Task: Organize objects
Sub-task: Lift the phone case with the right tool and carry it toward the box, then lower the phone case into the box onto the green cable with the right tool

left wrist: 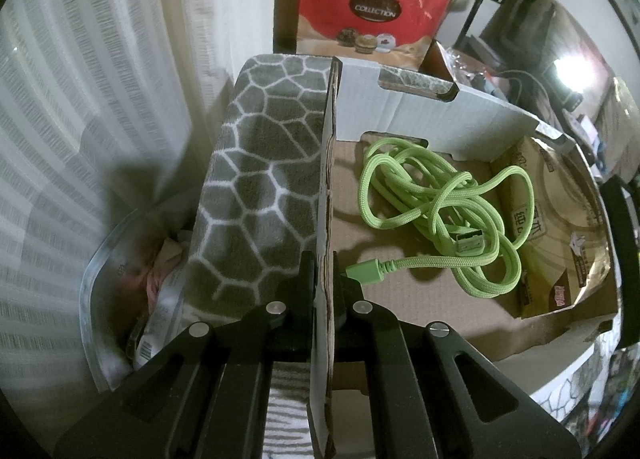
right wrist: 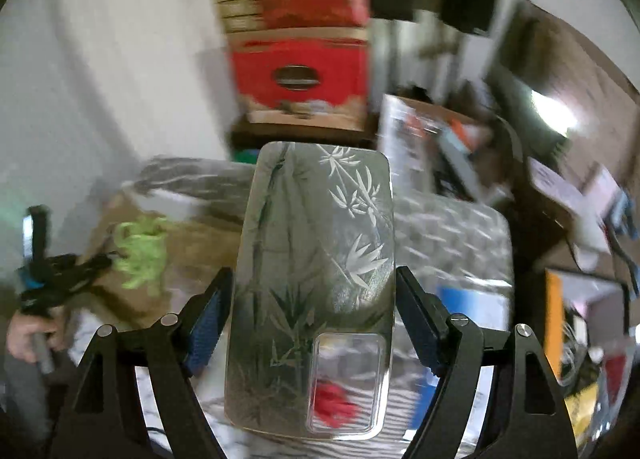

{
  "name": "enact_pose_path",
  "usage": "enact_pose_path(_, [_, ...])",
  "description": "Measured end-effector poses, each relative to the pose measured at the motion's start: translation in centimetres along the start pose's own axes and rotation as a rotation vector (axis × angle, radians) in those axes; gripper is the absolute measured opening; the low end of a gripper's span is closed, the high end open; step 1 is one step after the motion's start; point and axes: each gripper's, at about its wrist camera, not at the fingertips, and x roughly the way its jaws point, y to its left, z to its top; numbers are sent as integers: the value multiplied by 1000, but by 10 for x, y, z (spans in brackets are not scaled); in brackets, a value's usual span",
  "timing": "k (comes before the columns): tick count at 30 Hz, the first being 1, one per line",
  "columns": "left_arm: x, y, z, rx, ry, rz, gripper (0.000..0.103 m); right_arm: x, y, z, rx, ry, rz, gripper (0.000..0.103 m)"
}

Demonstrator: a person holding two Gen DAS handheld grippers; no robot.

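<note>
Left gripper (left wrist: 324,283) clamps the box wall (left wrist: 326,179) beside a green cable (left wrist: 440,211); only the blurred right view shows the right gripper (right wrist: 312,319) pinching a clear case (right wrist: 312,259).

At the top centre of my left wrist view, the red gift bag (left wrist: 372,15) carries a dark oval with the word "COLLECTION" in white. At the right, the brown printed bag (left wrist: 560,227) inside the cardboard box (left wrist: 420,115) shows Chinese characters that I cannot make out. In my right wrist view blur leaves nothing readable.
</note>
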Motion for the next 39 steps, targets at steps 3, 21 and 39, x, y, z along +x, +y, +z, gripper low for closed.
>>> enact_pose_path(3, [0,0,0,0,1,-1,4,8,43,11,-80,2,55,80])
enact_pose_path(21, [-2,2,-2,-12,-3,-16,4,102,195,2,-590,172,198,80])
enact_pose_path(39, [-2,4,-1,-17,-4,-22,4,140,211,5,-944,347,184,80])
